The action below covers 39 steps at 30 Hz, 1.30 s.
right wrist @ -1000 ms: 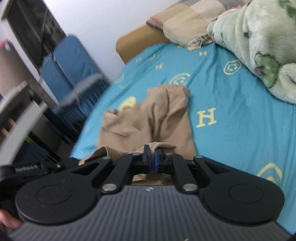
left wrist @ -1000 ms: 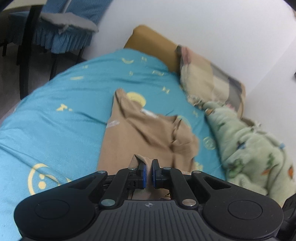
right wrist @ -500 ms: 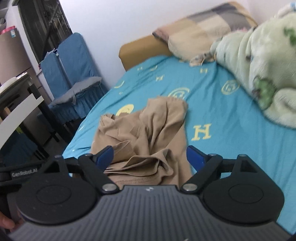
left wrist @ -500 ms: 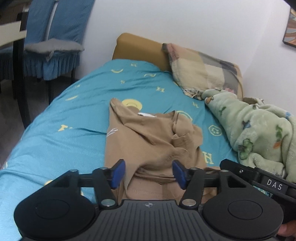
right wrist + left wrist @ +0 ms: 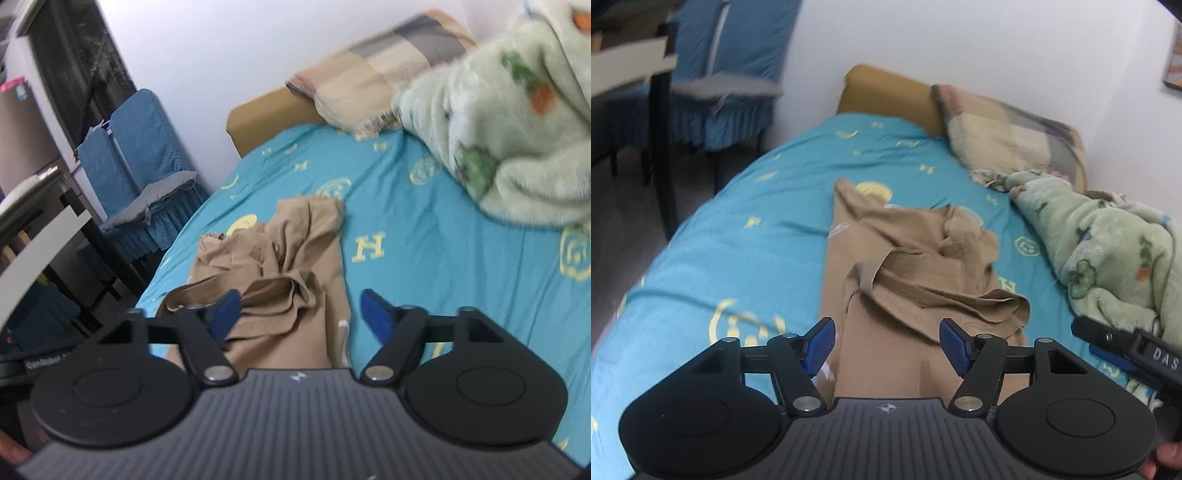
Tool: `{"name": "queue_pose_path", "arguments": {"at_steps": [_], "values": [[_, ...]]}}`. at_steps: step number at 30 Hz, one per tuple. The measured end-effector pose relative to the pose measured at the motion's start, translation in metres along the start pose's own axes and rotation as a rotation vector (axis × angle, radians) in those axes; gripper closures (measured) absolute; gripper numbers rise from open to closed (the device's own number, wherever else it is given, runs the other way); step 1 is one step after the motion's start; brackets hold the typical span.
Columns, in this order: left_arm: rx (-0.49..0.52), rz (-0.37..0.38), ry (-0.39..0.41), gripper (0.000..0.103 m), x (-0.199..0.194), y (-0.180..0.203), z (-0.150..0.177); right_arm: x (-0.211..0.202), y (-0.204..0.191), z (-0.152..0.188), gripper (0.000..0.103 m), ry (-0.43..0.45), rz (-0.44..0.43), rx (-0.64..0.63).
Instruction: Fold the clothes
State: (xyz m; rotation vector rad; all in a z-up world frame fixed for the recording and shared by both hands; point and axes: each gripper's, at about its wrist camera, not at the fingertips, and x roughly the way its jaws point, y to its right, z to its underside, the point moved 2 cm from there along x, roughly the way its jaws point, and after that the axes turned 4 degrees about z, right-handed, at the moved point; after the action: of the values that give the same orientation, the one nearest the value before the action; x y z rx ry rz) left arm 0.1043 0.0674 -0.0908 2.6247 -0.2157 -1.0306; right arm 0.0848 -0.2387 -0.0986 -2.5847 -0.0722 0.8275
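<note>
Bedding fills most of both views: a teal sheet (image 5: 746,251) printed with yellow letters and smiley faces covers the bed from the near edge to a mustard headboard (image 5: 886,88) at the far end. A pale green fleece blanket (image 5: 1115,251) with small animal prints is heaped along the right side of the bed, and a patchwork pillow (image 5: 1008,133) leans against the headboard just behind it. Off the bed's left side stands a chair with a blue quilted cover (image 5: 136,155), with part of a white-topped table (image 5: 37,258) nearer the camera.

On the sheet, roughly in the middle of the bed's width and toward its near end, lies the tan garment (image 5: 916,266). It is crumpled and only partly folded: its near portion lies flat and smooth, while a bunched layer with a visible hem is turned over on top of it, and a further rumpled part stretches toward the headboard.

The left gripper (image 5: 886,345) hovers over the flat near part of the garment with its blue-padded jaws spread wide, gripping nothing. The right gripper (image 5: 299,314) likewise has its jaws wide apart and empty, positioned over the garment's near right edge, its left finger above the bunched fold and its right finger over bare sheet.
</note>
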Motion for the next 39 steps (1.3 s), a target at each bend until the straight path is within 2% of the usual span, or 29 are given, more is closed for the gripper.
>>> {"name": "queue_pose_path", "arguments": {"at_steps": [1, 4, 5, 8, 14, 16, 18, 19, 20, 21, 22, 24, 28, 31, 39], "values": [[-0.005, 0.000, -0.001, 0.043, 0.002, 0.000, 0.001, 0.001, 0.003, 0.001, 0.042, -0.010, -0.012, 0.028], [0.009, -0.011, -0.021, 0.049, 0.012, 0.000, 0.004, 0.005, 0.006, 0.003, 0.049, -0.027, -0.013, 0.042], [0.022, -0.018, -0.032, 0.050, 0.017, 0.001, 0.006, 0.009, 0.007, 0.004, 0.057, -0.037, -0.011, 0.041], [0.041, -0.029, -0.069, 0.056, 0.036, -0.001, 0.010, 0.020, 0.008, 0.007, 0.059, -0.072, -0.012, 0.050], [0.039, -0.047, -0.097, 0.057, 0.066, -0.012, 0.012, 0.054, 0.011, 0.018, 0.063, -0.140, 0.003, 0.031], [0.020, -0.050, -0.092, 0.065, 0.072, -0.017, 0.012, 0.064, 0.011, 0.021, 0.063, -0.152, 0.005, 0.017], [-0.002, -0.042, -0.084, 0.086, 0.075, -0.021, 0.011, 0.073, 0.011, 0.023, 0.063, -0.167, 0.011, 0.002], [-0.013, -0.037, -0.080, 0.092, 0.076, -0.022, 0.010, 0.076, 0.011, 0.025, 0.064, -0.173, 0.011, -0.005], [-0.023, -0.031, -0.078, 0.095, 0.076, -0.023, 0.009, 0.078, 0.011, 0.026, 0.068, -0.173, 0.009, -0.013], [-0.030, -0.028, -0.068, 0.097, 0.074, -0.024, 0.007, 0.079, 0.010, 0.027, 0.081, -0.168, 0.010, -0.027], [-0.035, -0.026, -0.055, 0.098, 0.072, -0.024, 0.006, 0.079, 0.008, 0.027, 0.089, -0.159, 0.015, -0.048], [-0.052, -0.014, -0.025, 0.098, 0.065, -0.024, 0.003, 0.074, 0.004, 0.026, 0.098, -0.118, 0.029, -0.089], [-0.109, 0.018, 0.025, 0.099, 0.050, -0.025, -0.003, 0.063, 0.004, 0.019, 0.100, -0.065, 0.065, -0.099], [-0.134, 0.010, 0.031, 0.099, 0.045, -0.027, -0.004, 0.062, 0.009, 0.018, 0.100, -0.072, 0.081, -0.072], [-0.146, -0.047, -0.012, 0.100, 0.053, -0.036, 0.002, 0.065, 0.017, 0.023, 0.100, -0.100, 0.127, -0.036]]}}
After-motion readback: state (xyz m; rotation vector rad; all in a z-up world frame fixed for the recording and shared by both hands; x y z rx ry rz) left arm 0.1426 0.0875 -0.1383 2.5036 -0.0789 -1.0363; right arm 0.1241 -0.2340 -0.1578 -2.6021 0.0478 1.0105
